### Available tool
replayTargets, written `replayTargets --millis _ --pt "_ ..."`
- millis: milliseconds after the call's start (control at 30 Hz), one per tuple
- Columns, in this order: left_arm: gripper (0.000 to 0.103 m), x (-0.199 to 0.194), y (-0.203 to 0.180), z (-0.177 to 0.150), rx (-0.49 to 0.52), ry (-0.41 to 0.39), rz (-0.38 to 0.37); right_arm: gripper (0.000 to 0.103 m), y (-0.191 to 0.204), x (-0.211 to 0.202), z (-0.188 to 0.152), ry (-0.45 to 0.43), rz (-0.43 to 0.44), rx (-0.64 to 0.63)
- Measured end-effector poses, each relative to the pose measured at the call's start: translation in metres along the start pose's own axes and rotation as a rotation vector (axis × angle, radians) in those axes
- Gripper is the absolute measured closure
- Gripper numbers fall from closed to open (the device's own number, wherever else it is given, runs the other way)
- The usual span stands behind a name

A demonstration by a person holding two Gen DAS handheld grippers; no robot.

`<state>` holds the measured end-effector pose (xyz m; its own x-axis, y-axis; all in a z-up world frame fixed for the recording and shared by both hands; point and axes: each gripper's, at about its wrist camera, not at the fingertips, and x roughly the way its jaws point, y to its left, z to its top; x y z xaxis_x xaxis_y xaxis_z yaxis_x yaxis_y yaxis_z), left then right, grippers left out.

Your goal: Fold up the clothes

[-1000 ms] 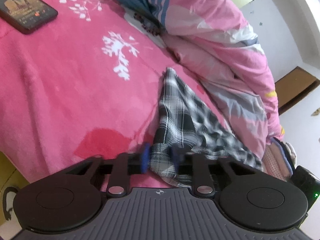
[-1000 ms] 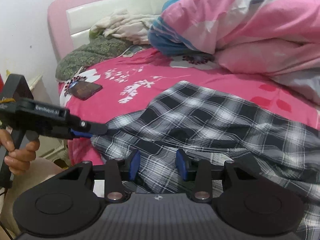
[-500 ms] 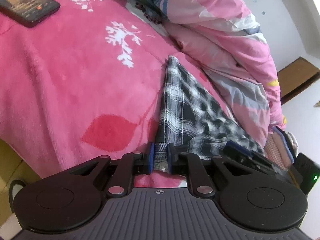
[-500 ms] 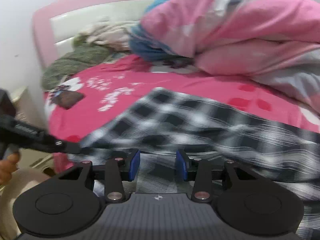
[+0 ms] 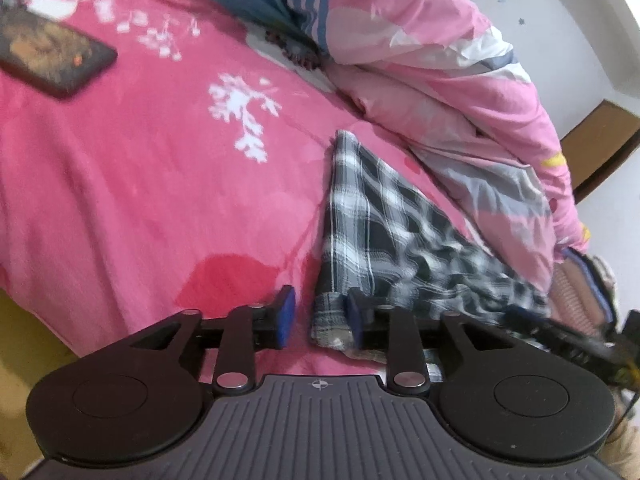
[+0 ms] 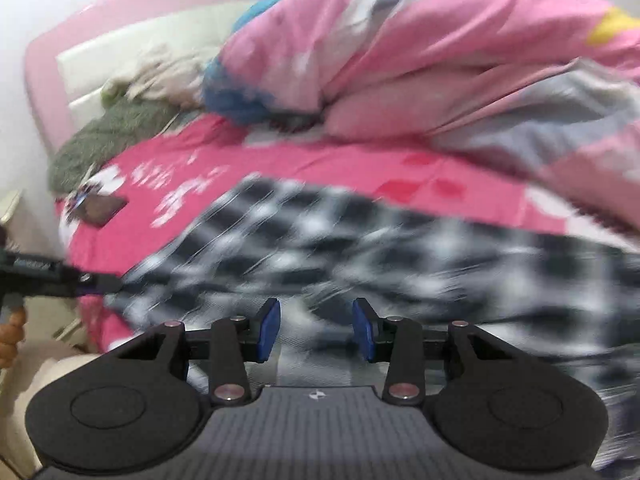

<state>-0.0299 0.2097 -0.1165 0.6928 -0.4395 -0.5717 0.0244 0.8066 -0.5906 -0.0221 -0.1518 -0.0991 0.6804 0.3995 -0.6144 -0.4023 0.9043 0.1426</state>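
Note:
A black-and-white plaid garment (image 5: 384,216) lies spread on the pink bed sheet (image 5: 140,184), one corner pointing toward the duvet. My left gripper (image 5: 320,318) is open at the bed's near edge. The garment's hem corner hangs between its blue pads, resting against the right pad (image 5: 354,316). In the right wrist view the plaid garment (image 6: 360,248) is motion-blurred. My right gripper (image 6: 316,330) is open just above it with nothing pinched. The left tool (image 6: 60,276) shows at the garment's left end, held by a hand (image 6: 10,336).
A dark phone (image 5: 52,56) lies on the sheet at the far left. A bunched pink, white and grey duvet (image 5: 440,80) fills the far right side of the bed. Pillows and a green cloth (image 6: 112,136) sit by the pink headboard.
My left gripper was shut on the garment's hem half a second ago and has now opened, leaving the corner loose. The right gripper stayed open and swung over the garment, blurring its view.

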Motion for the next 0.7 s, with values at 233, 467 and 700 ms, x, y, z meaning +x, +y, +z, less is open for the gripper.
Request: replayTargets --millis 233,467,700 --pt "0.069 0.000 -0.016 0.009 0.060 -0.039 0.048 0.061 -0.037 -0.021 -0.008 -0.041 -0.133 0.056" --pt "0.068 0.002 -0.033 0.019 0.123 -0.073 0.093 0.061 -0.059 -0.030 -0.009 -0.117 -0.129 0.126" --pt "0.065 0.044 -0.046 0.052 0.160 -0.030 0.101 0.061 -0.065 -0.023 0.002 -0.148 -0.045 0.140"
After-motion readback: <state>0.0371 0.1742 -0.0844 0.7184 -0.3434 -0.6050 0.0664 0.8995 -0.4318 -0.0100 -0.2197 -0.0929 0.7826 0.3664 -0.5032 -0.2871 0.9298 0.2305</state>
